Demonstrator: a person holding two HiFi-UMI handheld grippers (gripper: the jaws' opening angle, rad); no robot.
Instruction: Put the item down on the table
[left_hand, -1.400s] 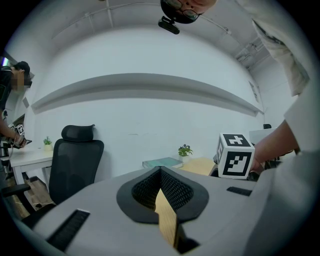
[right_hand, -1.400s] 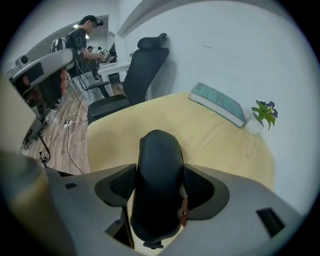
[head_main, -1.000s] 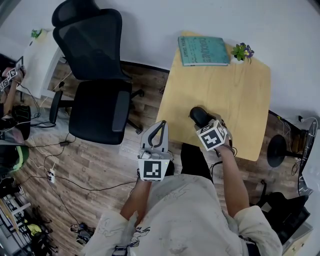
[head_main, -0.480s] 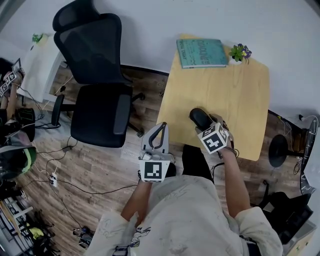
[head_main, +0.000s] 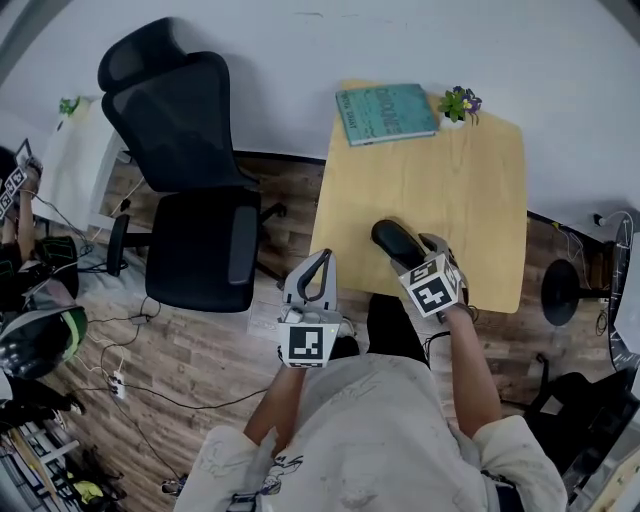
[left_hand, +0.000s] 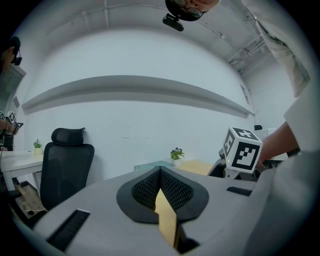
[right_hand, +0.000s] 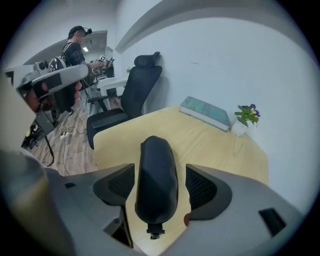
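head view: the black item (head_main: 390, 238) lies on the table (head_main: 450, 170) near its front edge, between the jaws of the right gripper (head_main: 406, 250). the left gripper (head_main: 318, 265) hangs beside the table, over the floor.

left gripper view: its jaws are together, nothing between them.

right gripper view: the jaws stand wide apart, having just been opening, with a gap on each side of the item, which rests on the wood.

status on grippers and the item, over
Left gripper shut, empty. Right gripper jaws just been opening, black item between them ungripped, down on table. Book, plant at far edge.
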